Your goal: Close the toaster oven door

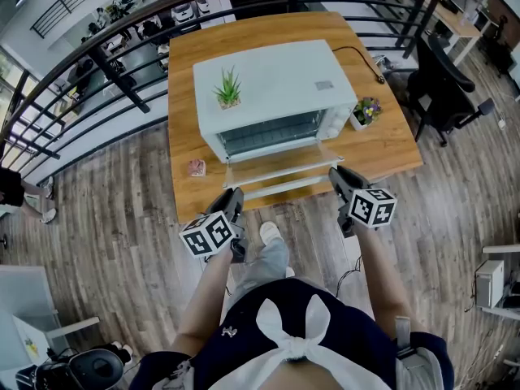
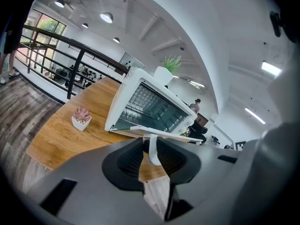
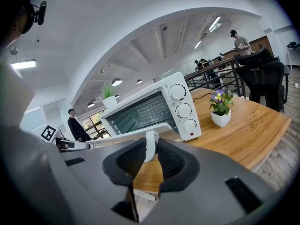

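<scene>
two grippers meet on the same part. the white box-shaped toaster oven (image 1: 276, 88) sits on the brown wooden table (image 1: 390, 153). its glass-paned metal door (image 1: 272, 167) is dropped open and lies about level, reaching out towards us over the table's front edge. along the door's outer edge runs the slim white bar handle (image 1: 284, 187). the left gripper (image 1: 236, 195) has its black pads (image 2: 129, 156) set narrow and closed on the handle's white post at the left end. the right gripper (image 1: 336, 175) is just as narrow, clamped on the post at the right end.

we judge the step in hand to be the hold before the swing: the grip is made, but the door is not yet raised. as we read it, the next move calls for both hands to lift together in an arc about the hinge at the oven's lower front, up and away from us. they should keep level with each other so the door does not twist. we would let go only once it seats against the oven's face. the small green plant in a white pot (image 1: 228, 89) on top of the oven is a reason to shut the door gently.
</scene>
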`<state>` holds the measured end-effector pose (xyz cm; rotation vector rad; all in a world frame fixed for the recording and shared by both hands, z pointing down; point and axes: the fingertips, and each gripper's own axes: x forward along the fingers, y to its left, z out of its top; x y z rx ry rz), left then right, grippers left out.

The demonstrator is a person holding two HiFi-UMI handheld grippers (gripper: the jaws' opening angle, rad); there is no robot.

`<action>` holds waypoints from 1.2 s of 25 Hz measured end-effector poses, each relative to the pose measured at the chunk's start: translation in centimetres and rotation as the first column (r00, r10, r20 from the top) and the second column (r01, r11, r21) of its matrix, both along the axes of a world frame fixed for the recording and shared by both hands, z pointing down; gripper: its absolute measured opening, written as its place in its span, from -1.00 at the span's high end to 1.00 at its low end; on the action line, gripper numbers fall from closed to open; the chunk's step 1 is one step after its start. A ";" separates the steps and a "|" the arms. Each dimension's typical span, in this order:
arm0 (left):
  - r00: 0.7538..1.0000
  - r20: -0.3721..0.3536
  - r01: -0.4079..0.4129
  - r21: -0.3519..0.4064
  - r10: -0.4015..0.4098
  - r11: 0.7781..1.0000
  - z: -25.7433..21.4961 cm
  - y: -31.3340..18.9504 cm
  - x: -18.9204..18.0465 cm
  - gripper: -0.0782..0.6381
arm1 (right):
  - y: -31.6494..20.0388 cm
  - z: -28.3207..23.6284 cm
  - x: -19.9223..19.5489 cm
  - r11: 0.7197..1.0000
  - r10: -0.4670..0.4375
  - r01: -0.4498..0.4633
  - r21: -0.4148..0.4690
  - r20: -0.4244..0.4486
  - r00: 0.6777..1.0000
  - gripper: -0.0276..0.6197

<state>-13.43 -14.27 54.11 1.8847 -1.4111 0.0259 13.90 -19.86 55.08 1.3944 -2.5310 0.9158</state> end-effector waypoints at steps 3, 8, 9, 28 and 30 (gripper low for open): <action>1.000 -0.003 0.000 0.001 0.000 1.000 -0.1 -0.2 -0.1 0.49 | -0.2 -0.1 -0.1 1.000 0.005 -0.005 -0.004 -0.002 1.000 0.65; 1.000 0.002 -0.001 -0.009 0.001 1.000 -0.3 -0.4 -0.1 0.49 | -0.4 -0.3 -0.1 1.000 0.008 -0.008 -0.009 0.002 1.000 0.65; 1.000 0.000 -0.001 -0.008 0.001 1.000 -0.4 -0.5 -0.1 0.49 | -0.5 -0.4 -0.1 1.000 0.009 -0.009 -0.010 0.005 1.000 0.65; 0.999 0.026 0.022 0.026 -0.023 0.999 -1.7 -1.9 -0.5 0.49 | -1.8 -1.9 -0.4 1.000 0.026 -0.025 -0.012 0.043 0.999 0.65; 0.999 0.035 0.022 0.028 -0.023 0.999 -1.8 -2.0 -0.6 0.49 | -1.9 -2.0 -0.5 1.000 0.026 -0.025 -0.013 0.046 0.999 0.65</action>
